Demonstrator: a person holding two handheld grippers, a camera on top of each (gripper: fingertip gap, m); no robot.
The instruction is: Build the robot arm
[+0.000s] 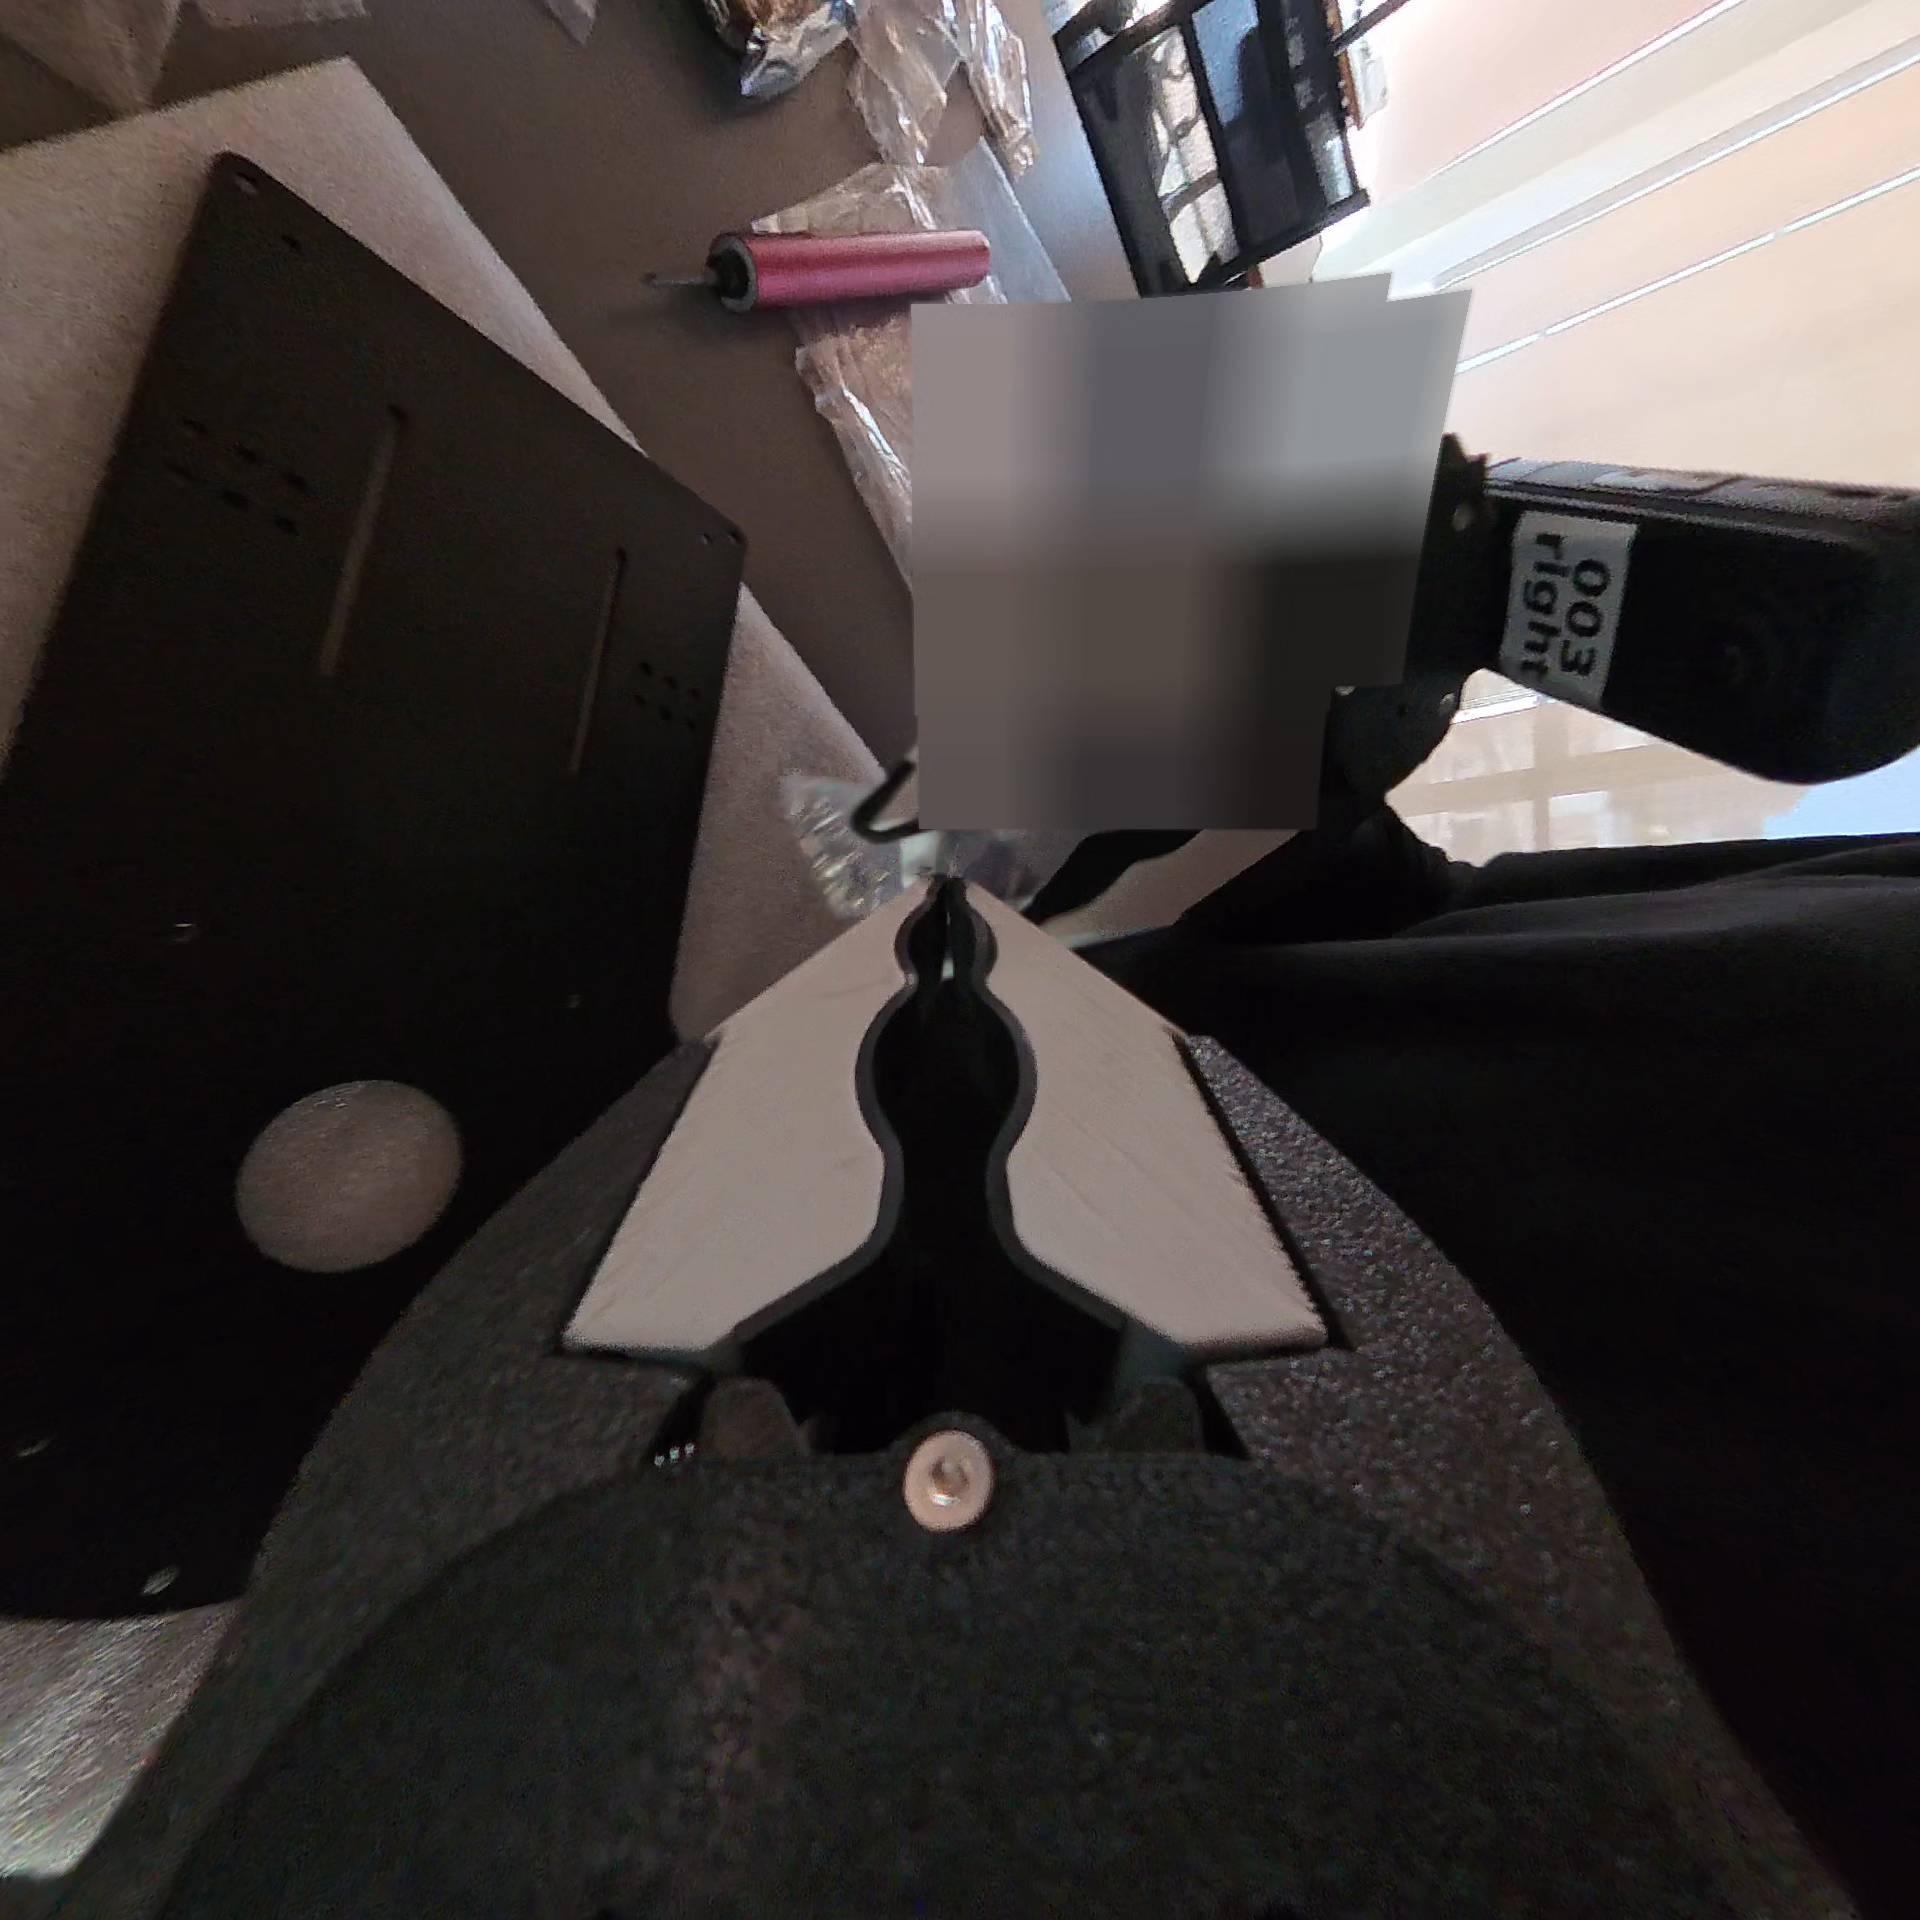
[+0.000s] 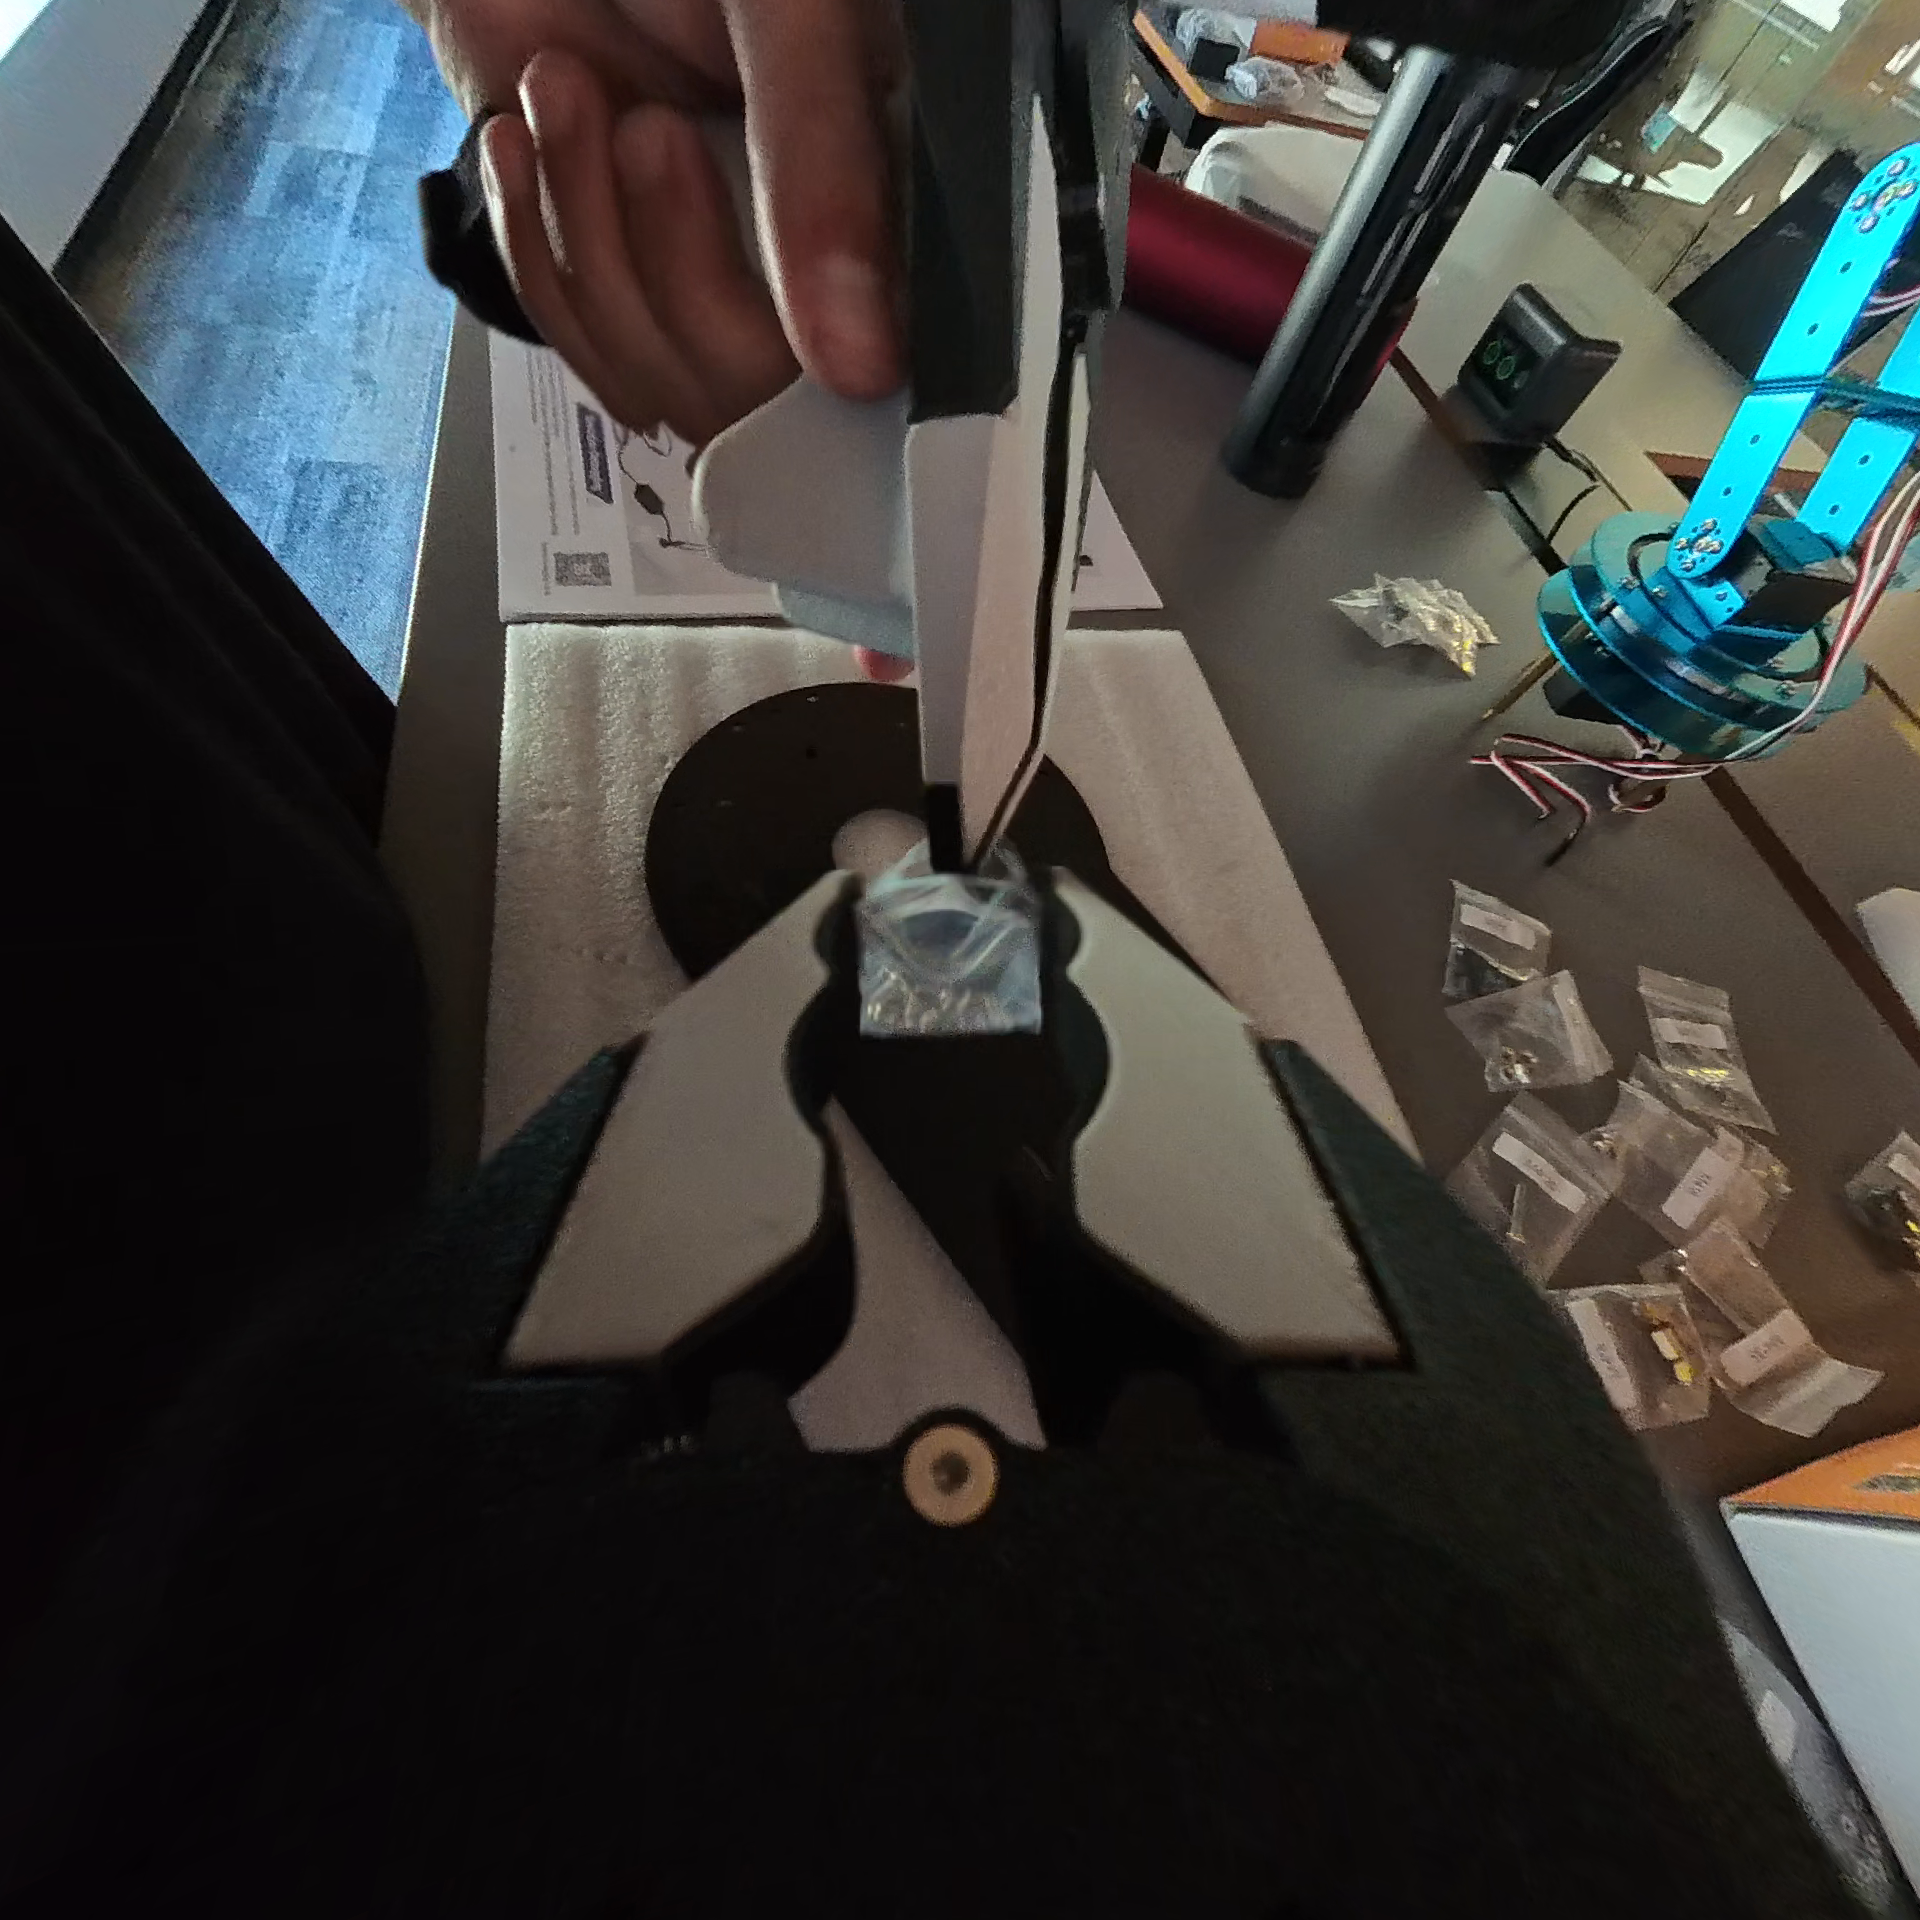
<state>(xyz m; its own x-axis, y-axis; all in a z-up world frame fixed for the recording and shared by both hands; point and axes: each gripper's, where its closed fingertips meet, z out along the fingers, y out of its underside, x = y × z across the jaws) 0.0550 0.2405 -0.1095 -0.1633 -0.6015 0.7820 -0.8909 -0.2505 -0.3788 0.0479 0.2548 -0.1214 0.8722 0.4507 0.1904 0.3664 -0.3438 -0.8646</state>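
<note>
My right gripper [image 2: 948, 914] is shut on a small clear bag of metal screws [image 2: 948, 971], held between its white fingertips above a white foam sheet [image 2: 582, 831]. My left gripper [image 2: 961, 847], held by a hand [image 2: 665, 229], comes down from above and is shut on the bag's top edge. In the left wrist view my left gripper [image 1: 945, 894] shows its tips pressed together, with part of the bag [image 1: 826, 836] just beyond them. The right gripper's dark housing [image 1: 1662, 623] is at the right, its fingers hidden by a mosaic patch.
A black perforated plate [image 1: 312, 831] lies on the foam, and a black round plate [image 2: 748, 821] lies under the bag. Nearby are a pink cylinder [image 1: 852, 265], a blue robot arm [image 2: 1766, 520], several small parts bags [image 2: 1621, 1174], a printed sheet [image 2: 582, 499] and a white box [image 2: 1849, 1621]. The grippers are tip to tip, or close to it.
</note>
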